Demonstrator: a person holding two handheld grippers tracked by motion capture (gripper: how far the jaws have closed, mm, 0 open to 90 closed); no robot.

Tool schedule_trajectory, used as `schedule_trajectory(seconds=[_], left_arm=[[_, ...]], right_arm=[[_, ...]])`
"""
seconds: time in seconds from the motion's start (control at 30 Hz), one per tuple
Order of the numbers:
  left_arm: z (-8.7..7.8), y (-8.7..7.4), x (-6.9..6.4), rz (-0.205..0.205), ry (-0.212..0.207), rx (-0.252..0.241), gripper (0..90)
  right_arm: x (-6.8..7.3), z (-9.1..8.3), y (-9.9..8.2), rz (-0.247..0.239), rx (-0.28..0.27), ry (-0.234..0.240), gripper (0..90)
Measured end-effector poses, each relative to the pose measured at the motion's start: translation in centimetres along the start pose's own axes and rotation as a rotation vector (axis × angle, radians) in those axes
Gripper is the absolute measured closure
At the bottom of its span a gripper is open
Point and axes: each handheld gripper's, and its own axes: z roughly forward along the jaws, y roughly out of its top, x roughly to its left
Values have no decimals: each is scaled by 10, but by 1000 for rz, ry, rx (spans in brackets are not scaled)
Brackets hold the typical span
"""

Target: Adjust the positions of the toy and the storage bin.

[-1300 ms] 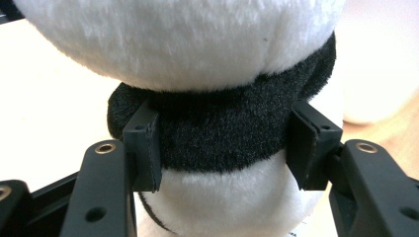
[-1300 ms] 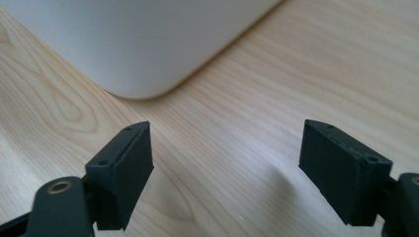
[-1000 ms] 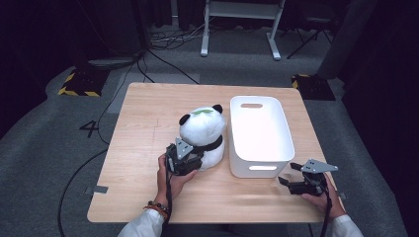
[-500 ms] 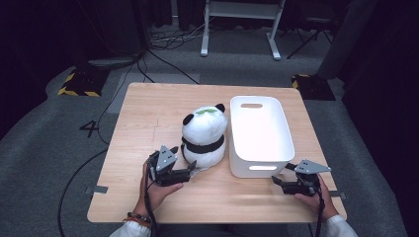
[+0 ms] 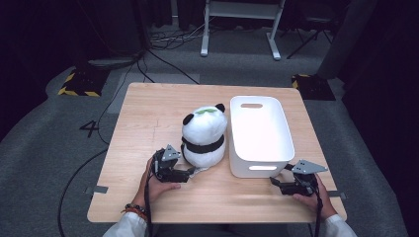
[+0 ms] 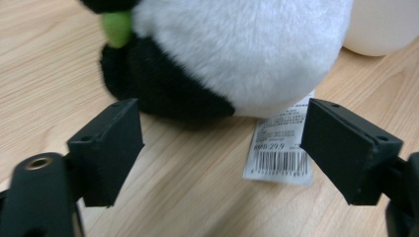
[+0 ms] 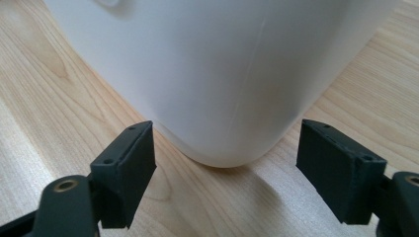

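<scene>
Panda plush (image 5: 204,136) sits mid-counter (image 5: 148,113), just left of the white bin (image 5: 259,133). Left tool (image 5: 190,173) at the plush's 7 o'clock, jaws just opened then narrowed, apart and empty; the plush's barcode tag (image 6: 281,148) lies between them. Right tool (image 5: 273,183) open, at the bin's near corner.

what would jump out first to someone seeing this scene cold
A plush panda sits mid-table, right beside a white plastic bin on its right. The left claw lies open at the panda's base, where a barcode tag lies flat on the wooden table. The right claw waits open at the bin's near corner.
</scene>
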Motion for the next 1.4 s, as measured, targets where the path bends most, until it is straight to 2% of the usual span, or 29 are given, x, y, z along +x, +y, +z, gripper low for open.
schedule_trajectory(seconds=[0.1, 0.13, 0.2, 0.23, 0.27, 0.33, 0.37, 0.47, 0.67, 0.83, 0.87, 0.9, 0.97, 1.03, 1.1, 1.17, 1.27, 1.3, 1.33, 1.4], left_arm=[[6, 2, 0, -2, -15, 9, 244], [8, 3, -1, 9, -17, 10, 252], [10, 4, -2, 23, -27, 9, 332], [11, 5, -3, 26, -33, 8, 414], [11, 5, -3, 29, -41, 9, 620], [14, 6, -7, 50, -39, 23, 639], [16, 8, -11, 57, -46, 33, 674], [18, 10, -16, 60, -46, 34, 702], [29, 17, -36, 107, -70, 38, 742], [38, 23, -45, 128, -101, 44, 703], [40, 24, -47, 133, -101, 49, 650], [40, 24, -49, 143, -105, 54, 650], [38, 23, -52, 149, -107, 64, 549], [32, 21, -54, 157, -102, 70, 532], [23, 16, -56, 174, -73, 78, 460], [14, 8, -54, 155, -76, 83, 412], [3, -6, -52, 133, -19, 120, 274], [0, -11, -50, 127, -14, 130, 274], [-4, -15, -48, 117, -7, 133, 226], [-14, -23, -41, 83, 2, 133, 183]], right_arm=[[0, 0, 1, 3, -5, -2, 228], [0, 0, 1, 2, -5, -3, 224], [0, 1, 1, -3, -3, -2, 223], [0, 1, 2, -8, -4, -1, 230], [2, 2, 3, -17, 2, -7, 221], [2, 2, 3, -25, 2, -13, 221], [2, 2, 3, -14, 0, -16, 231], [1, 1, 3, -3, -6, -18, 249], [1, 3, 4, 3, 0, -27, 257], [0, 7, 5, -1, 10, -42, 254], [-2, 7, 4, 2, 5, -33, 266], [-2, 7, 4, 2, 5, -33, 266], [-4, 4, 2, 1, 5, -33, 263], [-5, 3, 1, 3, 4, -27, 262], [-8, -1, -2, 4, 14, -33, 260], [-12, -4, -5, 5, 26, -38, 263], [-22, -10, -14, 31, 56, -50, 273], [-22, -10, -14, 31, 56, -50, 273], [-23, -11, -16, 32, 63, -54, 273], [-25, -14, -18, 32, 71, -67, 272]])
